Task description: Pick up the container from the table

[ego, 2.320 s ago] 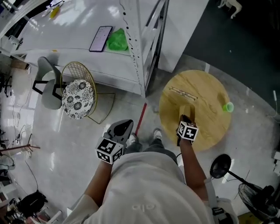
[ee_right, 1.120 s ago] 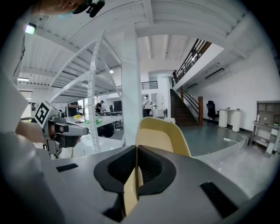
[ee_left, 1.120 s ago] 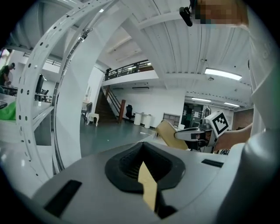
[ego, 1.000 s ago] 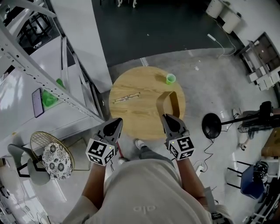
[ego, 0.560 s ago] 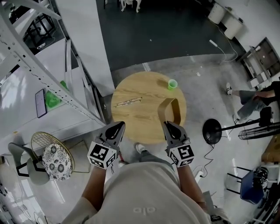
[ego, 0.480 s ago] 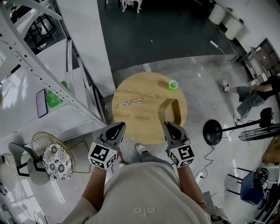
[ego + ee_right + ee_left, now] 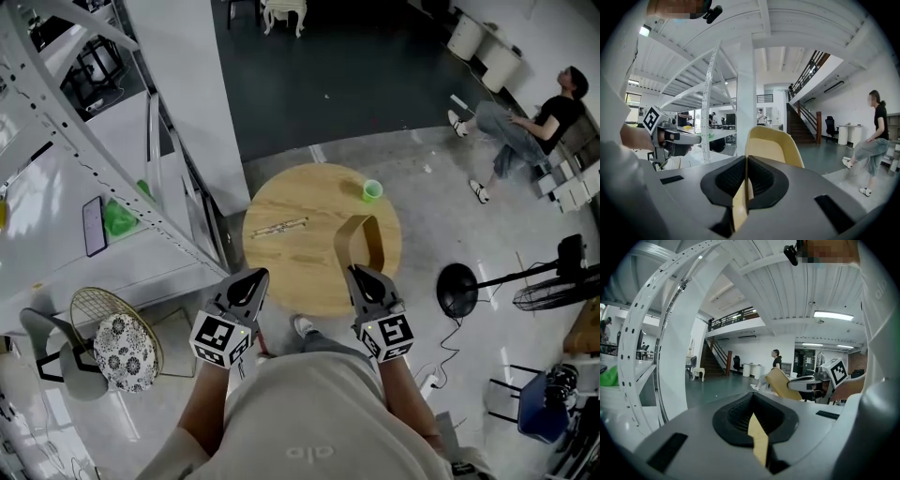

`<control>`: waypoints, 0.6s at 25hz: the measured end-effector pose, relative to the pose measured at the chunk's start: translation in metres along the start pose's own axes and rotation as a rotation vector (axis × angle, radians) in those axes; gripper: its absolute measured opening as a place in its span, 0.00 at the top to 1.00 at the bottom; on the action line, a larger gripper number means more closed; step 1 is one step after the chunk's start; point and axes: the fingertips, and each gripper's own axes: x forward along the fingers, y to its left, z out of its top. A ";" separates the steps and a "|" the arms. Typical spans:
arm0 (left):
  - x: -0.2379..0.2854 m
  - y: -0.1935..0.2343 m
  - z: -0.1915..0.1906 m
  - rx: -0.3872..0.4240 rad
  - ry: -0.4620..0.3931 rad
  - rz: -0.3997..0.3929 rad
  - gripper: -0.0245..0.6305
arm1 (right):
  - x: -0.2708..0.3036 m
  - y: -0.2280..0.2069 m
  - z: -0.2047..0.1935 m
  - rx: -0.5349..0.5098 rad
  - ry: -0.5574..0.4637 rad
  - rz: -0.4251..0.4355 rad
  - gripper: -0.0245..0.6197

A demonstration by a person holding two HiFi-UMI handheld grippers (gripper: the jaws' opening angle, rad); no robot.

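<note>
Right gripper (image 7: 360,272) is clamped on the rim of the tan container (image 7: 344,241) — held up over the near right part of the round wooden table (image 7: 291,262). Left gripper (image 7: 251,278) hangs beside it, jaws together — nothing held.

The round worktop (image 7: 309,267) is mostly bare: a thin stick-like piece (image 7: 279,228) lies left of centre and a small green cup (image 7: 372,191) sits at the far right rim. The container (image 7: 361,242) blocks the near right part. A white rack (image 7: 122,164) and pillar (image 7: 183,84) crowd the left edge. A floor fan (image 7: 457,291) stands apart on the right, and the far floor is open.
</note>
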 end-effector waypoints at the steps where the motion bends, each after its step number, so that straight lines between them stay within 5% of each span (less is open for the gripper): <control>1: 0.000 -0.001 0.001 0.000 -0.001 -0.001 0.94 | 0.000 0.000 0.001 -0.002 -0.002 0.001 0.90; 15: 0.001 -0.002 0.002 -0.008 -0.009 0.002 0.94 | 0.001 0.002 0.004 -0.024 0.003 0.011 0.90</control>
